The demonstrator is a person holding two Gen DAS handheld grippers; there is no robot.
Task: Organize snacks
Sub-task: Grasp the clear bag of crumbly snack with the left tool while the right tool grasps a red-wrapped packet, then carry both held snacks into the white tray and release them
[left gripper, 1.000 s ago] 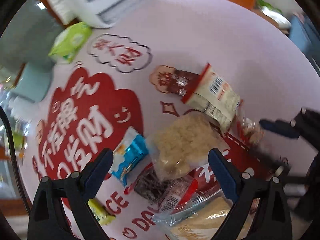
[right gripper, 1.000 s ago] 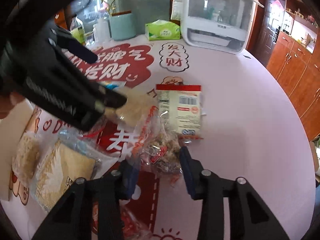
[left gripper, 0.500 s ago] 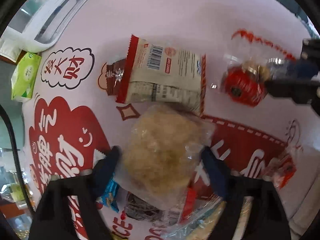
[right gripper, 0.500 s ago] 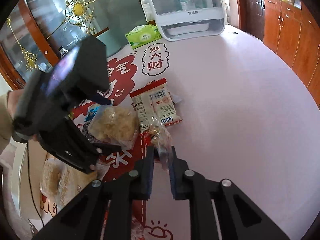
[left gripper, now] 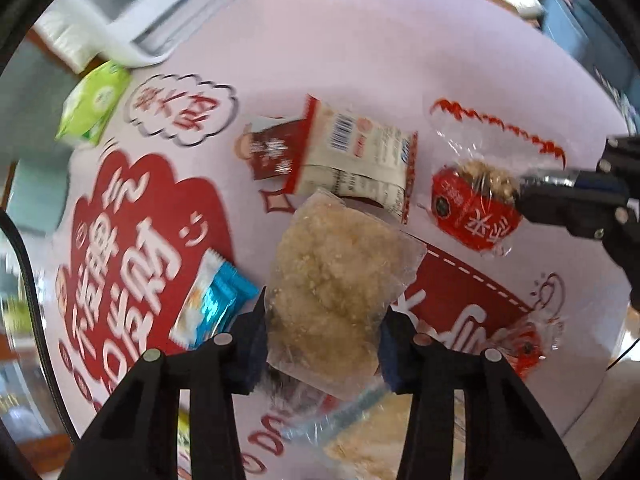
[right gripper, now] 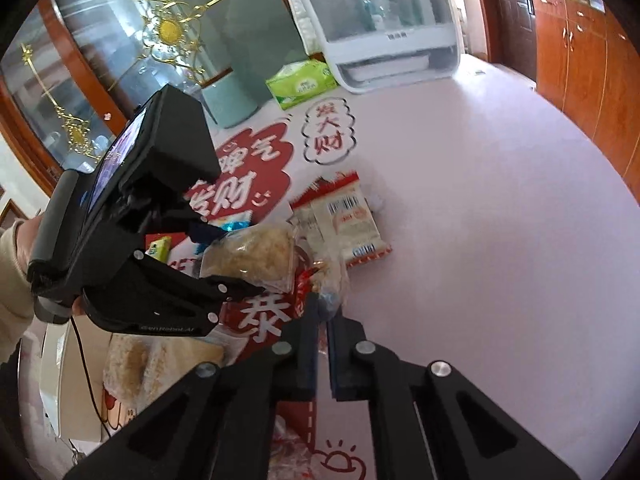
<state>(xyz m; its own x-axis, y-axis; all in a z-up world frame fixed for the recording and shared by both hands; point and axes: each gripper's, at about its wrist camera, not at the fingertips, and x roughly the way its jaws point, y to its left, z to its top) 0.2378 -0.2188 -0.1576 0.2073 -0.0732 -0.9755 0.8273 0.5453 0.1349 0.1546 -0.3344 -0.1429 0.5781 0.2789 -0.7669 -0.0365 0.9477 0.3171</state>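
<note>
A clear bag of crumbly beige snack (left gripper: 332, 280) sits between the fingers of my left gripper (left gripper: 323, 332). Its jaws are closing and both pads touch the bag's sides. From the right wrist view the same bag (right gripper: 252, 256) shows in the left gripper (right gripper: 228, 260), held by a person's hand. My right gripper (right gripper: 323, 312) is shut on the clear wrapper edge of a red-labelled snack (left gripper: 476, 208), seen at the right in the left wrist view. A white-and-red barcode packet (left gripper: 356, 160) lies flat on the pink tablecloth (left gripper: 360, 60).
A blue-and-white packet (left gripper: 212, 300) lies left of the left fingers. More clear snack bags (left gripper: 372, 440) lie under the gripper, and a red snack (left gripper: 524, 348) to the right. At the table's back stand a green tissue pack (right gripper: 302, 82) and a white appliance (right gripper: 380, 28).
The left jaws have narrowed from wide open onto the clear beige bag. The right jaws have shut on the red-labelled snack's wrapper and drawn it away from the pile.
</note>
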